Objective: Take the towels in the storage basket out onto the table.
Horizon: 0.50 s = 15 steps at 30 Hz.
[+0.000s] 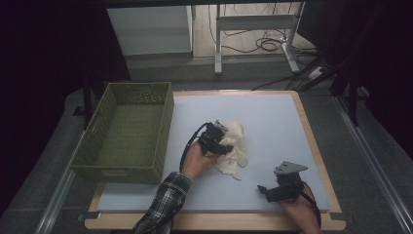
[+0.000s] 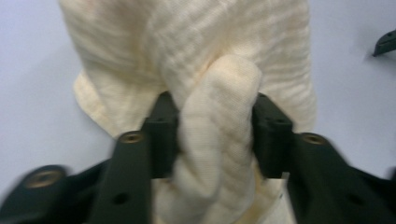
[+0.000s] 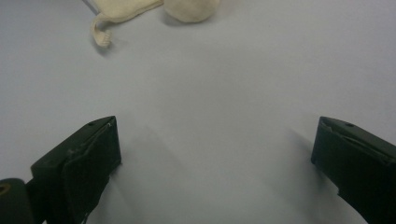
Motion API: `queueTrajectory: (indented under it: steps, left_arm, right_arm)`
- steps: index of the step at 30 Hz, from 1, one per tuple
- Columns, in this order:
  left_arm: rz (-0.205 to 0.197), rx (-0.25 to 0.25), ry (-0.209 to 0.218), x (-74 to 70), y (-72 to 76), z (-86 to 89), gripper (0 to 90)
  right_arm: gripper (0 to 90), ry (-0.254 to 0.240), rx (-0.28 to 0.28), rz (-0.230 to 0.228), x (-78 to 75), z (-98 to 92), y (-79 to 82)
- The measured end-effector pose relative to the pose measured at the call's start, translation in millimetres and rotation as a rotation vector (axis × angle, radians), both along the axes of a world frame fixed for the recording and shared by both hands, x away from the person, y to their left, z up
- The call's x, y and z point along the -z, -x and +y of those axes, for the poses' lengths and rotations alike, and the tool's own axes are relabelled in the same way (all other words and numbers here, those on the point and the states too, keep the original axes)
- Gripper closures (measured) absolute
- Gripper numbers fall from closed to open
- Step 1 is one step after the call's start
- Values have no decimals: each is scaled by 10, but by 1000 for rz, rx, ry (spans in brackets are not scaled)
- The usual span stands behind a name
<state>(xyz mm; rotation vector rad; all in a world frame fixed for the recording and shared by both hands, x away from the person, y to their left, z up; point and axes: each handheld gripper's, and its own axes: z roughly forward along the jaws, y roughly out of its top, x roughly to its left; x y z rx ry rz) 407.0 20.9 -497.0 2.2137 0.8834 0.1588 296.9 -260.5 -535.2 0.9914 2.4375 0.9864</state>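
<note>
Both grippers are ours to place, so we start with the left gripper (image 2: 214, 135), which is down on the cream cloth (image 1: 233, 148) near the middle of the pale blue table mat (image 1: 272, 117); its jaws are half spread with a thick roll of the fabric standing between them, and in the left gripper view the pads sit right against that roll on both sides, though we cannot tell whether they are pressing it or only flanking it. Our right gripper (image 1: 272, 191) rests well apart at the near right of the mat, jaws spread wide over bare surface with nothing between them, and the right gripper view shows a frayed corner of the cloth (image 3: 126, 11) at its top edge. As we judge it, the step in hand is the pick-up or release of the cloth at this spot, and the woven green basket (image 1: 127, 134) standing open on the left edge of the table looks like the likely destination. The next move calls for a firm close on the bunched fold, then a lift high enough to clear the basket wall. The cloth lies crumpled, its long axis running roughly from far to near, with a loose tail pointing toward the near right.
</note>
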Motion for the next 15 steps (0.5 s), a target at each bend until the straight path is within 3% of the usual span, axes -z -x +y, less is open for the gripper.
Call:
queueTrajectory:
  steps: [3, 6, 15]
  left_arm:
    - [4, 3, 8, -18, 8, 26, 312]
    - [-30, -3, 4, -88, 60, 64, 265]
    - [-82, -18, -22, -220, 274, 237, 258]
  right_arm:
    - [14, 0, 1, 0, 0, 0, 0]
    - [15, 0, 0, 0, 0, 0, -1]
    - [15, 1, 0, 1, -1, -1, -2]
